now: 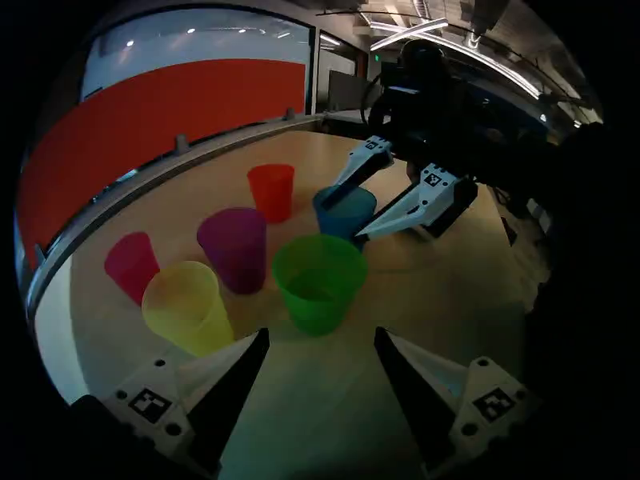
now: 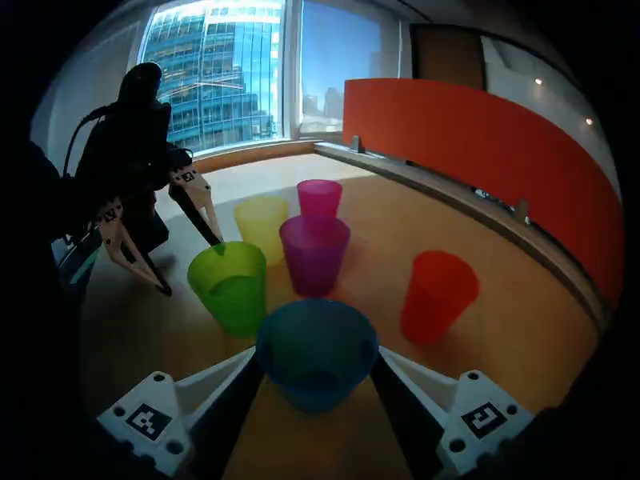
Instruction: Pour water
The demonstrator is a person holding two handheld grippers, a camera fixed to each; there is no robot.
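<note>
Blue cup (image 2: 316, 352) stands upright on the wooden table (image 1: 448, 288), clasped between both fingers of the right gripper (image 2: 317, 360), whose pads press its sides at 9 and 3 o'clock. In the left gripper view, the green cup (image 1: 318, 280) sits at centre, with the blue cup just beyond it at 1 o'clock. The purple cup (image 1: 234, 248) lies at 10 o'clock, the red cup (image 1: 272, 190) at 11, and the yellow cup (image 1: 186, 308) at 8, with the pink cup (image 1: 130, 264) farther out at 9. The left gripper (image 1: 320, 332) hangs released, fingers spread wide and grasping nothing, the green cup just ahead of its tips. An orange wall panel (image 1: 160, 112) borders the table's far edge.
</note>
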